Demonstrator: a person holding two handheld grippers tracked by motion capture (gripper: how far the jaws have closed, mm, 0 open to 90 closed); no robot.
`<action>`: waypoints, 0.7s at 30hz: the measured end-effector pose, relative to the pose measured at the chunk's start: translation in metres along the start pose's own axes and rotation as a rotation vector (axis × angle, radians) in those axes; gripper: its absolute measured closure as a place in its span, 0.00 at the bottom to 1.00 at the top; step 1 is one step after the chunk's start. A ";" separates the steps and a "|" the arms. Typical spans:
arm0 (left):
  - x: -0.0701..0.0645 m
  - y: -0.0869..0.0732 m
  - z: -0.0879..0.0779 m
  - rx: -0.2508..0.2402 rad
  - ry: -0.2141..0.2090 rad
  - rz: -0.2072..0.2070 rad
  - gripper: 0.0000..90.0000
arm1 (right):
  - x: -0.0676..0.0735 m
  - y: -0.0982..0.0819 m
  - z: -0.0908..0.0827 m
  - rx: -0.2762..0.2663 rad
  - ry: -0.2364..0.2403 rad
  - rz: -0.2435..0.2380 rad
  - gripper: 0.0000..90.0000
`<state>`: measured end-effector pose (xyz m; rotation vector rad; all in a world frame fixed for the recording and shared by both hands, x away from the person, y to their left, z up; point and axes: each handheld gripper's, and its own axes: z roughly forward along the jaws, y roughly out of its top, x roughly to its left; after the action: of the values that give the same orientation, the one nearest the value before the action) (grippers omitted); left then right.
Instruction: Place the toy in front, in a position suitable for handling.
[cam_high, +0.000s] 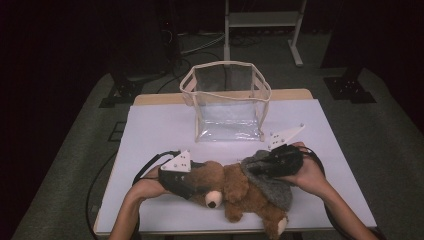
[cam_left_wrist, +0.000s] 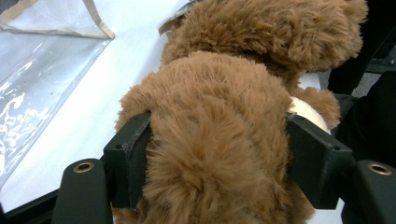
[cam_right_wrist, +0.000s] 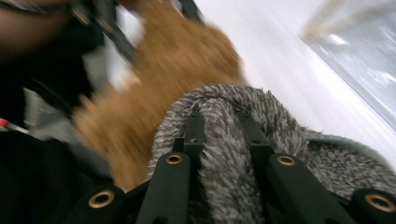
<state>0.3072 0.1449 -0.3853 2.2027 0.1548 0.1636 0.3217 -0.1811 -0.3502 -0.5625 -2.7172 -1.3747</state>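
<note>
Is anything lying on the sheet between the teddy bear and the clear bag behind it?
Nothing visible: the white sheet is bare between the teddy bear and the clear bag. The left gripper grips the bear; the right gripper pinches its grey garment.

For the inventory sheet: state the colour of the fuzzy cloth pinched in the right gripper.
Grey: the fuzzy cloth is mottled grey pile, clearest in the right gripper view.

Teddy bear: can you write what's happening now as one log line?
left tool: shut on teddy bear | right tool: shut on grey fuzzy cloth | clear bag: behind, upright
</note>
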 end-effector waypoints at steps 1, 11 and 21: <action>-0.001 0.000 0.000 0.003 0.001 0.001 0.32 | 0.003 0.004 0.004 -0.007 0.023 -0.011 0.84; -0.002 0.000 -0.001 0.005 0.002 0.007 0.32 | 0.009 -0.013 -0.007 -0.045 -0.058 -0.033 0.52; -0.001 0.001 0.000 0.004 -0.003 -0.002 0.29 | 0.008 -0.039 -0.004 -0.051 -0.086 -0.023 0.41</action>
<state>0.3062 0.1442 -0.3843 2.2065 0.1554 0.1588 0.3005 -0.2032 -0.3763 -0.6092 -2.7710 -1.4627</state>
